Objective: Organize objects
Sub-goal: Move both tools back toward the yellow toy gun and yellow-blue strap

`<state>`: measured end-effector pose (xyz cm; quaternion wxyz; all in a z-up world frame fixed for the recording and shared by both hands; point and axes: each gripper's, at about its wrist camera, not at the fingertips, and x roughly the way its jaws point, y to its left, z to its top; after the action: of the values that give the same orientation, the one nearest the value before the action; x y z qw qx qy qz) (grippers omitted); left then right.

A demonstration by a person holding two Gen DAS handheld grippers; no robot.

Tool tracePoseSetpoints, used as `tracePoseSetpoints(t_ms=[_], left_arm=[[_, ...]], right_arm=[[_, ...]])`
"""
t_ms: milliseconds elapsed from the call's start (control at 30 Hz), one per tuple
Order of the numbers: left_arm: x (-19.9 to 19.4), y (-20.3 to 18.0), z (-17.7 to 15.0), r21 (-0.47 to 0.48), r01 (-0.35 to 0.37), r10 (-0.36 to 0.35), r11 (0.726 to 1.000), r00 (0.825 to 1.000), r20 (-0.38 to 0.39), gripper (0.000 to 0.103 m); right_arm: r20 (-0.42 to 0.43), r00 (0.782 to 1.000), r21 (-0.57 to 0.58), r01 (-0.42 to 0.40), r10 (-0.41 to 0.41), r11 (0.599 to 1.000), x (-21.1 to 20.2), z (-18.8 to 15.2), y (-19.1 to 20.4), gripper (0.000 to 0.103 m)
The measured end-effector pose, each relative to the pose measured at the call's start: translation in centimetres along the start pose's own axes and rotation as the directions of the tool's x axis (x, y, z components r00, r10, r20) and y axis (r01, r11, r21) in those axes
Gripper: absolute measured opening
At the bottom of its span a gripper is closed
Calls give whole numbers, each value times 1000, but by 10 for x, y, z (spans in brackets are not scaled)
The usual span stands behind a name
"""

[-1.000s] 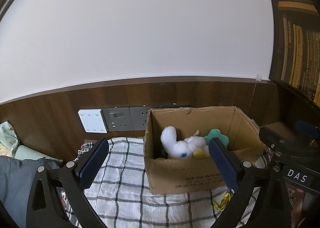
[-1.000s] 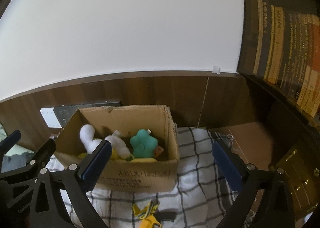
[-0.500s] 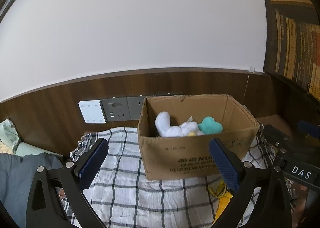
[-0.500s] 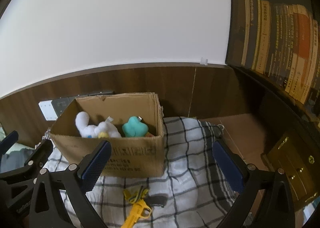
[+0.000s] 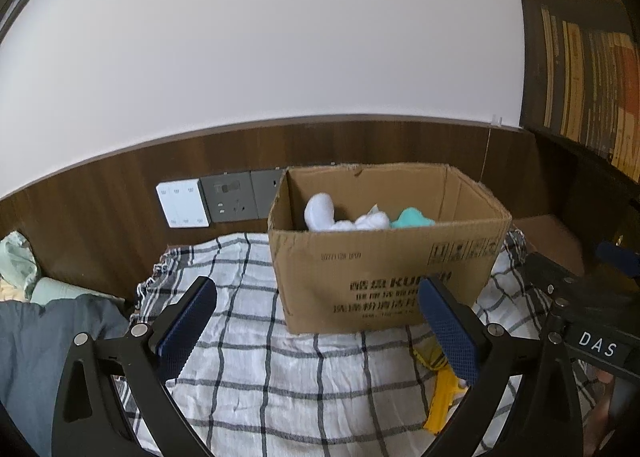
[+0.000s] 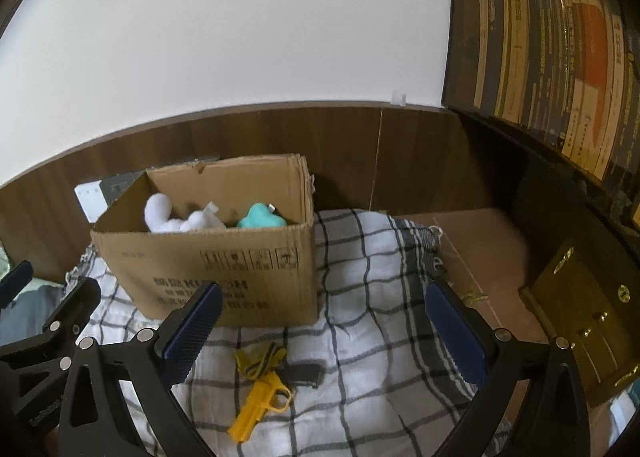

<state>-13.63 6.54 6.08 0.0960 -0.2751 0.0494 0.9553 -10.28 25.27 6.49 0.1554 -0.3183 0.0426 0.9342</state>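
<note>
An open cardboard box (image 5: 384, 269) (image 6: 224, 269) stands on a checked cloth. Inside lie a white plush toy (image 5: 320, 213) (image 6: 160, 213) and a teal plush toy (image 5: 412, 219) (image 6: 260, 217). A yellow toy gun (image 6: 260, 405) with a black grip lies on the cloth in front of the box; part of it shows in the left wrist view (image 5: 440, 401). My left gripper (image 5: 320, 333) is open and empty, back from the box. My right gripper (image 6: 324, 333) is open and empty, above the toy gun.
The checked cloth (image 5: 260, 377) (image 6: 368, 265) covers a bed against a wood-panelled wall with sockets (image 5: 232, 197). A grey garment (image 5: 32, 345) lies at the left. A bookshelf (image 6: 560, 49) and a dark cabinet (image 6: 580, 317) stand at the right, beside a brown surface (image 6: 480, 241).
Both grippers have pulled back and down from the box. The box looks farther off, its front face shows more, and the yellow toy gun has come fully into the right wrist view.
</note>
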Motion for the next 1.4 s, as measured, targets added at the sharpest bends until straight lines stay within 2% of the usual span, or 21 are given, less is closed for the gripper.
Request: tracePoseSetpoints(t_ms=[433, 567, 1000, 1400], left_arm=[[6, 17, -32, -25, -21, 20, 999, 999, -47, 103], [7, 13, -42, -14, -14, 13, 1000, 998, -57, 103], [20, -49, -66, 62, 90, -83, 994, 990, -111, 102], [40, -103, -87, 116, 138, -117, 984, 978, -172, 102]], right_arm=[[-47, 999, -20, -22, 21, 1000, 16, -27, 17, 101], [-59, 998, -11, -17, 17, 1000, 21, -37, 11, 101], [-85, 995, 19, 44, -42, 999, 25, -62, -40, 101], [-110, 992, 43, 66, -61, 997, 35, -82, -83, 101]])
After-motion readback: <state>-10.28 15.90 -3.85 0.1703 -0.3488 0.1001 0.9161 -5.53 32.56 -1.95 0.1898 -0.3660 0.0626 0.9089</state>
